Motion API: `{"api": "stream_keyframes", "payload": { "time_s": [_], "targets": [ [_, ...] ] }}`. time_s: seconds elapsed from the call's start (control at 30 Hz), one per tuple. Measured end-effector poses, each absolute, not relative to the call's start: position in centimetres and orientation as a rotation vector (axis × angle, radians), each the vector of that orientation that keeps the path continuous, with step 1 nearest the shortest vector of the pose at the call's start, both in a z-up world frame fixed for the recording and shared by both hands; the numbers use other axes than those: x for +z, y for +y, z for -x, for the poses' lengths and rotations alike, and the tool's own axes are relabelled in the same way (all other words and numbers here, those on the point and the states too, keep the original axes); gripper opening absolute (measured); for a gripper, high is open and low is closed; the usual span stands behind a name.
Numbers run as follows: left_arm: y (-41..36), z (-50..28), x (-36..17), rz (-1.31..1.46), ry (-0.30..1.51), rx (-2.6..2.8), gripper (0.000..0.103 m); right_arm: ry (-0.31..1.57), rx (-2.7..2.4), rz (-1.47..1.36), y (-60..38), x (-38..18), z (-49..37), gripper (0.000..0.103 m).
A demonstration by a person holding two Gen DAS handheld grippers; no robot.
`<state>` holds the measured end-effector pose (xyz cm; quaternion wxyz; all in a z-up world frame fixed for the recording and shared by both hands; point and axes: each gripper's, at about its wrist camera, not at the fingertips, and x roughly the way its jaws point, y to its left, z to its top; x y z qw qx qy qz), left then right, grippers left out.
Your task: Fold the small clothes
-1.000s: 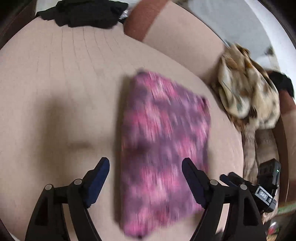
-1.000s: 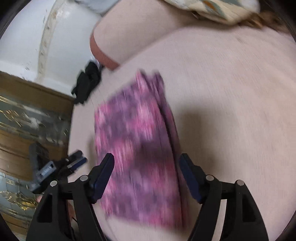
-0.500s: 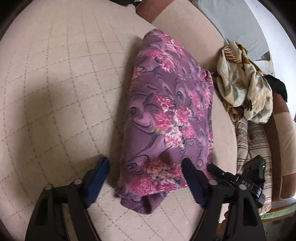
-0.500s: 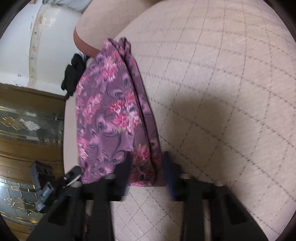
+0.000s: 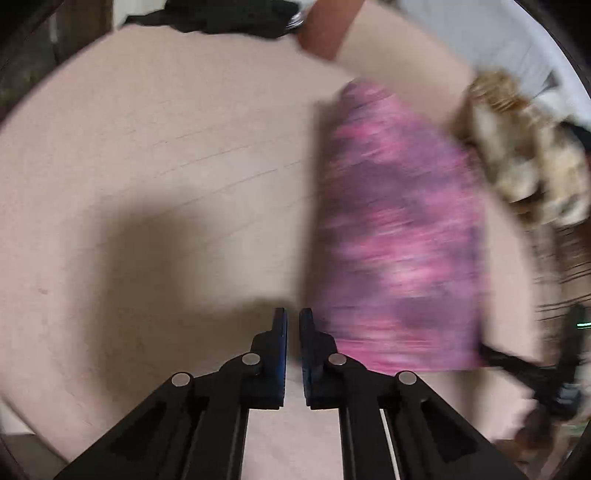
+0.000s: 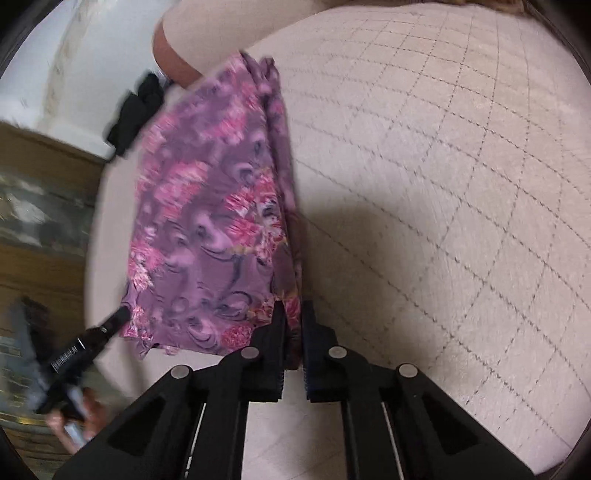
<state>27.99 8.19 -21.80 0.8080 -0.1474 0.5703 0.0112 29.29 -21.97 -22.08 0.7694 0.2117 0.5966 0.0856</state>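
Observation:
A folded purple and pink floral garment (image 6: 214, 221) lies on the beige quilted sofa seat (image 6: 443, 184). My right gripper (image 6: 293, 314) is shut on the garment's near right corner. In the left wrist view the garment (image 5: 399, 240) is blurred and lies to the right of my left gripper (image 5: 293, 321), whose jaws are shut with a thin gap and nothing visible between them, just left of the garment's near left edge. The left gripper also shows in the right wrist view (image 6: 110, 325), its tip at the garment's near left corner.
A dark garment (image 5: 221, 14) lies at the seat's far edge. A crumpled cream patterned cloth (image 5: 528, 155) lies at the right by the sofa back (image 5: 399, 59). A wooden cabinet (image 6: 37, 221) stands beyond the seat's left edge.
Both grippers have closed from wide open. The right one has closed on the garment's near corner. The left one has shifted left, so the garment now lies to its right.

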Motion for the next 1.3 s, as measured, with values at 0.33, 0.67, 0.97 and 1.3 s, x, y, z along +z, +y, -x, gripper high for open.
{"api": "stream_keyframes", "payload": {
  "time_s": [0.33, 0.67, 0.97, 1.3],
  "targets": [
    [9.7, -25.9, -21.2, 0.614, 1.168, -0.179, 0.069, 1.211, 0.303, -0.676, -24.7, -22.2, -25.9, 0.068],
    [6.1, -26.5, -22.2, 0.427, 1.171, -0.190, 0.032, 1.200, 0.267, -0.660, -24.4, -23.8, -26.4, 0.013],
    [7.9, -27.0, -21.2, 0.468, 1.173, -0.146, 0.011, 1.207, 0.268, -0.608, -23.1, -22.1, -26.2, 0.011],
    [7.0, -22.4, -20.9, 0.378, 1.164, -0.028, 0.064, 1.196, 0.190, -0.589, -24.1, -21.7, -23.9, 0.064]
  ]
}}
